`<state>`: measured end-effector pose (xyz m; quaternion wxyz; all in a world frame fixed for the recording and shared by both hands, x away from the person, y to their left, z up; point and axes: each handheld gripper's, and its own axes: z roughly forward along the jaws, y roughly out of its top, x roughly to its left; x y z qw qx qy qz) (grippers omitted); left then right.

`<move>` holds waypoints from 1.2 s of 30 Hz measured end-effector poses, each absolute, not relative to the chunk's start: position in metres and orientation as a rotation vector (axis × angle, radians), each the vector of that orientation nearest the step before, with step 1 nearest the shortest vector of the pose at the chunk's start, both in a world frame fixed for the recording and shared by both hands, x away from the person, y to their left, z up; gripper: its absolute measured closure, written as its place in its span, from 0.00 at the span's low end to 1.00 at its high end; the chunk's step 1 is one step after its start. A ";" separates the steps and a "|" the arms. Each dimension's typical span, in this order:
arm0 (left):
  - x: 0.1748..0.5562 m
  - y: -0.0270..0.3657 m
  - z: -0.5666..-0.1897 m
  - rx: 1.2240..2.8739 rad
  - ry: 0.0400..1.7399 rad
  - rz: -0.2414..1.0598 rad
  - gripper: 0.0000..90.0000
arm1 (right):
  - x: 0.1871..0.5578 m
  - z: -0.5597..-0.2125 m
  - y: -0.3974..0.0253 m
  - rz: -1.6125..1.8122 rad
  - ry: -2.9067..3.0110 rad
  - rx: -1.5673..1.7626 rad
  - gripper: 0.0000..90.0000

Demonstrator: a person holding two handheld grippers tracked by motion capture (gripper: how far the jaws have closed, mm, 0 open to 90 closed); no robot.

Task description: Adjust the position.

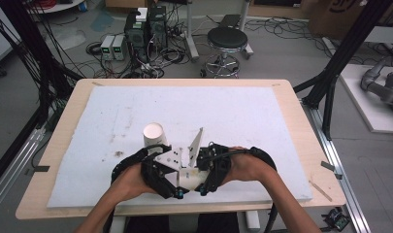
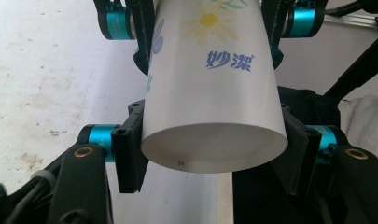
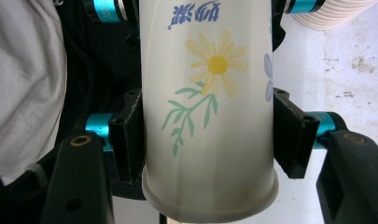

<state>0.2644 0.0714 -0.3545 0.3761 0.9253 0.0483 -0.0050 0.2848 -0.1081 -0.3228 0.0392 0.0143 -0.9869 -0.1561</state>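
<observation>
Gripping from opposite ends, the 2 black two-jaw grippers share 1 white paper cup printed with a yellow daisy, green leaves and blue lettering point(image 1: 188, 175), held sideways just above the near edge of the white foam mat point(image 1: 242, 111) that covers the pale wooden table point(image 1: 301, 126). In the high view the left gripper point(image 1: 173, 180) and the right gripper point(image 1: 200, 178) meet almost tip to tip in front of the person, with each hand wrapped around its tool and the cup a small white patch between them.

Seen from the left gripper view, the cup point(image 2: 210, 88) has its flat base end toward the camera, and the left gripper point(image 2: 213, 151) has its 2 jaws pressed against the cup's sides near that base, pinching it. Farther along the cup, the other gripper's jaws with teal collars clamp the wider part.

From the right gripper view, the cup point(image 3: 207, 107) shows its rolled rim nearest the camera, and the right gripper point(image 3: 207, 140) squeezes the wall just above that rim, 1 jaw on each side, touching the paper. Up at the top right of that view sits the ribbed edge of a stack of white paper cups point(image 3: 333, 14).

That same stack point(image 1: 153, 134) stands upright on the mat just beyond the left gripper.
</observation>
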 end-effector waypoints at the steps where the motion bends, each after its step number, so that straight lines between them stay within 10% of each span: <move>1: 0.264 0.071 -0.355 2.365 0.124 -0.012 0.41 | 0.285 -0.323 -0.108 -0.479 -3.025 0.043 0.41; 13: 0.264 0.076 -0.353 2.349 0.125 -0.002 0.41 | 0.286 -0.324 -0.111 -0.568 -3.014 0.057 0.17; 36: 0.260 0.096 -0.366 2.208 0.172 0.017 0.41 | 0.282 -0.314 -0.131 -0.912 -2.962 0.046 0.17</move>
